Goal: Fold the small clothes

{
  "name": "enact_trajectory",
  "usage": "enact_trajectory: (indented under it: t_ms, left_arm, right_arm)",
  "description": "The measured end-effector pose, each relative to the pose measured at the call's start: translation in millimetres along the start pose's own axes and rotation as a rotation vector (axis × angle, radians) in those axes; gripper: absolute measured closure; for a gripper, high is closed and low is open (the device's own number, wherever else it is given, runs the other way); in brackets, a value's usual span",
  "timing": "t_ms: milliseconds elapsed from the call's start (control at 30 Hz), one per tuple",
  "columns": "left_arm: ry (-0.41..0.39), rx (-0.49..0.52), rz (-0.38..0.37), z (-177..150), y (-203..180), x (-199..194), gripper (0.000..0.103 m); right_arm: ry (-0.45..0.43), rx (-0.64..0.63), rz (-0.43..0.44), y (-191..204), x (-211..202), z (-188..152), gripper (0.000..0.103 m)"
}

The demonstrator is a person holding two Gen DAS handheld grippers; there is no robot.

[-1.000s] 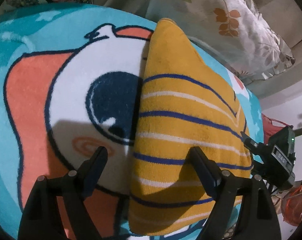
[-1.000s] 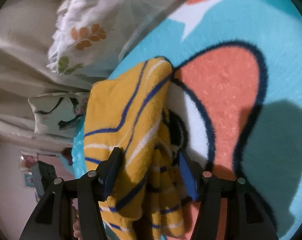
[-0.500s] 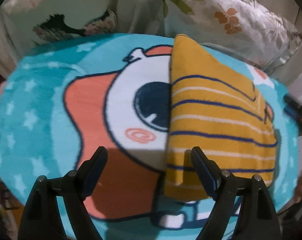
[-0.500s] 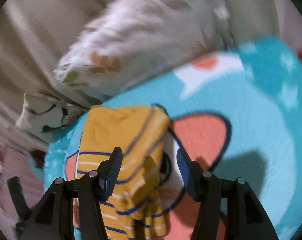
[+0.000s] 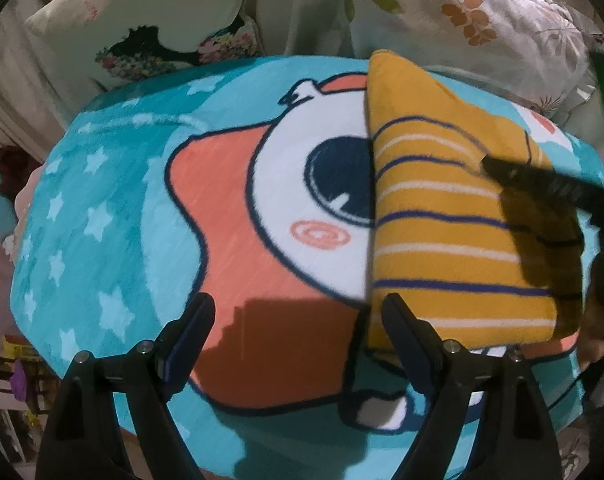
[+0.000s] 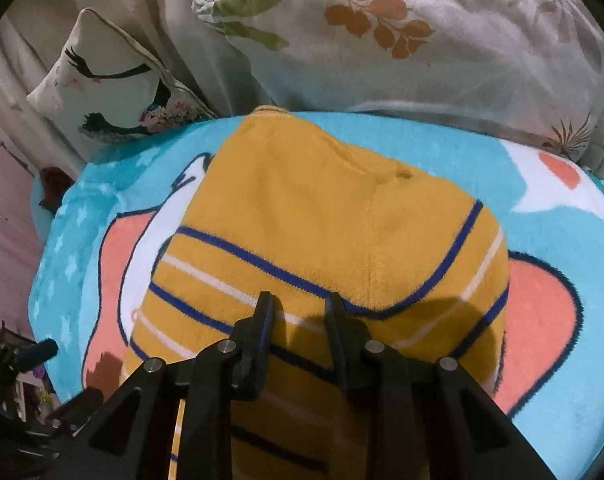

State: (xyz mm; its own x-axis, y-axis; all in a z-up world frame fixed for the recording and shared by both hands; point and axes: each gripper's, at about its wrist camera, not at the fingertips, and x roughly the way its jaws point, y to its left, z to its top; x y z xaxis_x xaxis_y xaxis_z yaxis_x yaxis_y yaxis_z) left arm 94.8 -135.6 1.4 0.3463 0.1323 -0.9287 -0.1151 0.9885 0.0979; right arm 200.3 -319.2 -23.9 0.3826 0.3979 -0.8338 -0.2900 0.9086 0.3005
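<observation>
Right hand-held gripper (image 6: 297,308) just narrowed over garment (image 6: 322,220) (folded).

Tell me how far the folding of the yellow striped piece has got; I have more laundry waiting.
Done: the yellow striped garment lies folded compactly on the cartoon blanket. In hand: nothing; the left gripper is open beside it, the right gripper above it has just been closing its jaws with no cloth between them. Left: perhaps setting it aside.
</observation>
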Motion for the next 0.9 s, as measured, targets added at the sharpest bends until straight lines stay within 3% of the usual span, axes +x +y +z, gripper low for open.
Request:
enact_trajectory:
  t_ms: [167,300,400,600,767,900]
  left_arm:
    - [0.026,-0.043,-0.011,-8,9,6,0.019]
    - [0.045,-0.071,-0.034,-7,9,12,0.019]
    - [0.018,-0.072,-0.061,-3,6,7,0.019]
    - [-0.053,-0.004,-0.114,15,-16,3,0.019]
    - [0.024,0.029,-0.114,19,-27,38,0.018]
    - [0.024,0.009,-0.126,21,-22,30,0.018]
  right_arm:
    - [-0.098,0.047,0.073,-1,-26,-2,0.074]
    - [-0.028,0.034,0.09,-6,-1,-14,0.074]
    - [-0.034,0.107,0.132,-22,-16,-11,0.074]
    - [-0.127,0.172,0.095,-49,-68,-34,0.073]
    - [-0.028,0.209,0.058,-66,-40,-64,0.073]
    - [-0.042,0.221,0.043,-66,-49,-57,0.073]
